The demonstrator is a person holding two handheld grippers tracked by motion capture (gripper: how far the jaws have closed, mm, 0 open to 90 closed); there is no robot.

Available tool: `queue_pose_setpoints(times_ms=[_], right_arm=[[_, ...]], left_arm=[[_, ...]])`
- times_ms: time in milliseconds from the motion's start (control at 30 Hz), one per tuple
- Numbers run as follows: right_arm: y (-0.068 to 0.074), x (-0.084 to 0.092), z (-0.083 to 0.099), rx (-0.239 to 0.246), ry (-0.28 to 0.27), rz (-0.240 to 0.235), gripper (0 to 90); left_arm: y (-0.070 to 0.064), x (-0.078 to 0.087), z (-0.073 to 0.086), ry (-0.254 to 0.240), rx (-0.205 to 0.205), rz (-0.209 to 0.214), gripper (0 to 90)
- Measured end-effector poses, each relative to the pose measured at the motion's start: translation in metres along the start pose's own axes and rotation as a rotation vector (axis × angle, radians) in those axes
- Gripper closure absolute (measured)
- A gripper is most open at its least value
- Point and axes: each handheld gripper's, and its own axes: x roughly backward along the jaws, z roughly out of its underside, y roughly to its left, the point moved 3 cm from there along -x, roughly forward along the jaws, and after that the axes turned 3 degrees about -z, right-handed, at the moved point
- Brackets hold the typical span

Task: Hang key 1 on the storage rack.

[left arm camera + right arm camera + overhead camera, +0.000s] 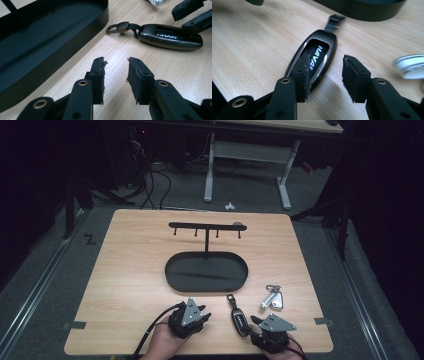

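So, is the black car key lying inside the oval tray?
No, the car key lies on the bare wood of the table, in front of the black oval tray and apart from it.

Key fob [239, 318] on table [130, 270] before tray [206, 271]; metal keyring [273, 298] right of fob.

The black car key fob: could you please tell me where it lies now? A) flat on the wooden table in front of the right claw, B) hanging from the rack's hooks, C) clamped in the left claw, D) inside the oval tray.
A: the black car key fob lies flat on the wooden table, just ahead of the right claw, whose jaws stand apart.
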Motion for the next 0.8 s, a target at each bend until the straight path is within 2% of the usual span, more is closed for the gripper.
queue_pose_setpoints(times_ms=[200, 400, 533, 667, 800], right_arm=[[0.005, 0.002, -0.010, -0.021, -0.030, -0.032, 55.9], [0.006, -0.012, -0.027, -0.066, -0.009, -0.055, 54.2], [0.000, -0.026, -0.038, -0.087, 0.041, -0.057, 52.9], [-0.007, -0.039, -0.052, -0.136, 0.088, -0.075, 52.3], [-0.009, -0.054, -0.060, -0.135, 0.195, -0.051, 54.0]], left_arm=[[0.006, 0.005, 0.003, 0.001, 0.014, -0.018, 65.5], [0.019, 0.021, 0.012, -0.006, 0.050, -0.062, 65.5], [0.028, 0.032, 0.019, -0.006, 0.063, -0.095, 65.5], [0.035, 0.040, 0.025, -0.014, 0.086, -0.117, 65.5], [0.038, 0.046, 0.030, -0.004, 0.082, -0.136, 65.5]])
